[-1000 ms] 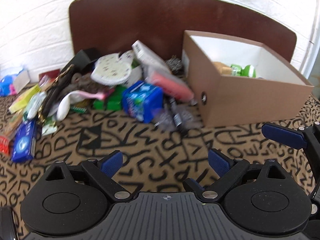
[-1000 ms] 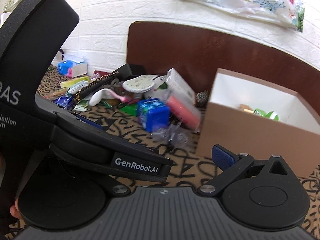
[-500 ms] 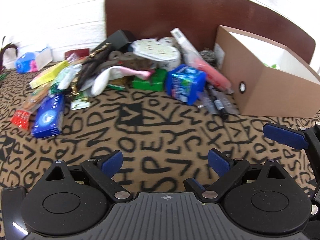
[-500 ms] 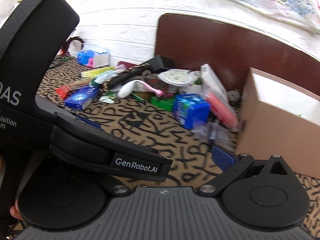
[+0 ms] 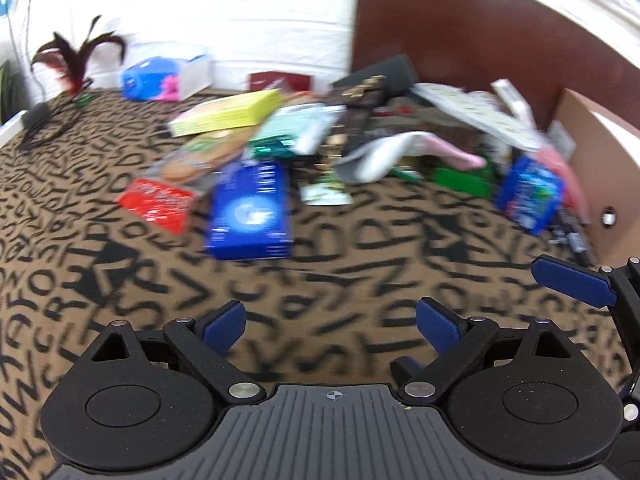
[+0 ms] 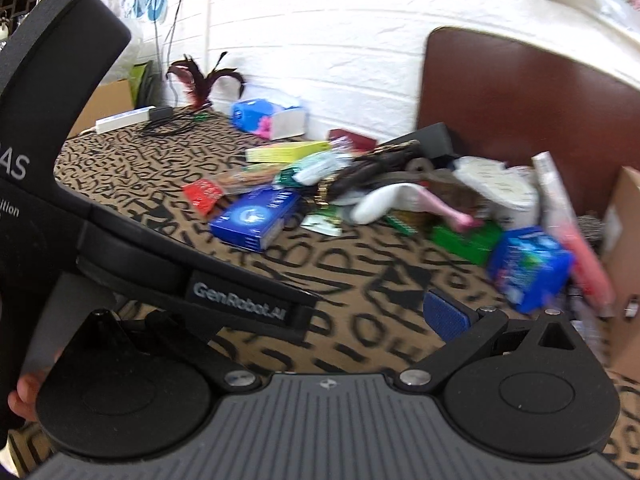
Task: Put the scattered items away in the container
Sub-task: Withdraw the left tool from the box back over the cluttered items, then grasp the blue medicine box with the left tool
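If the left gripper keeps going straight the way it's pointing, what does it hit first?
Probably the blue box: the open left gripper points over bare patterned cloth toward the pile's near edge. The frame is blurred, so depth is uncertain.

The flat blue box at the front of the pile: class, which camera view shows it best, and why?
The right wrist view: the flat blue box is fairly sharp, showing its top and side edge. In the left wrist view the box sits more central, but motion blur smears its print.
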{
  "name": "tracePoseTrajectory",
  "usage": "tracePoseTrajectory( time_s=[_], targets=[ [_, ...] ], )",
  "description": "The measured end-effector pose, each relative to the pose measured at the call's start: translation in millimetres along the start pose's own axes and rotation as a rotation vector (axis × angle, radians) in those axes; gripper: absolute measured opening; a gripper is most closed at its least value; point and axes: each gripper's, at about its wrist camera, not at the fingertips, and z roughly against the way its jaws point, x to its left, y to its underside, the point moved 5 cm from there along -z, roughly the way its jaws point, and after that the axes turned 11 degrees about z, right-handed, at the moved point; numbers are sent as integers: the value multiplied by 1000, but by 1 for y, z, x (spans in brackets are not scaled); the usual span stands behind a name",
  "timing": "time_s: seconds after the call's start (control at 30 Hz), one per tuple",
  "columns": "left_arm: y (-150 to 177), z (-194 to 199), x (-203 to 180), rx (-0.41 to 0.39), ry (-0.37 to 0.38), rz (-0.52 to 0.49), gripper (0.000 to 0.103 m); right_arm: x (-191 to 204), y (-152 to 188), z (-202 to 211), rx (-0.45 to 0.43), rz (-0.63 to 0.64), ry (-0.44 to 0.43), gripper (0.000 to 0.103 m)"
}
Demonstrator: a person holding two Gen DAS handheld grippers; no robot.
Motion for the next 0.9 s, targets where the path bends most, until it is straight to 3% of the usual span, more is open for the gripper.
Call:
tracePoseTrajectory(
  time_s=[0.1, 0.3, 0.67, 0.9],
  targets=[
    [-13, -6, 22, 19, -8, 8, 96, 11, -7, -17, 6, -12, -42, 103],
    [-36, -23, 55, 87, 47, 97, 90, 33, -18, -43, 26, 21, -74, 99],
    [-55, -44, 55, 104, 97, -42, 84, 46, -36, -81, 41, 9, -103, 91],
    [-63, -55, 60, 119, 117, -45, 83, 50, -44, -99, 49, 22, -114, 89]
  ],
)
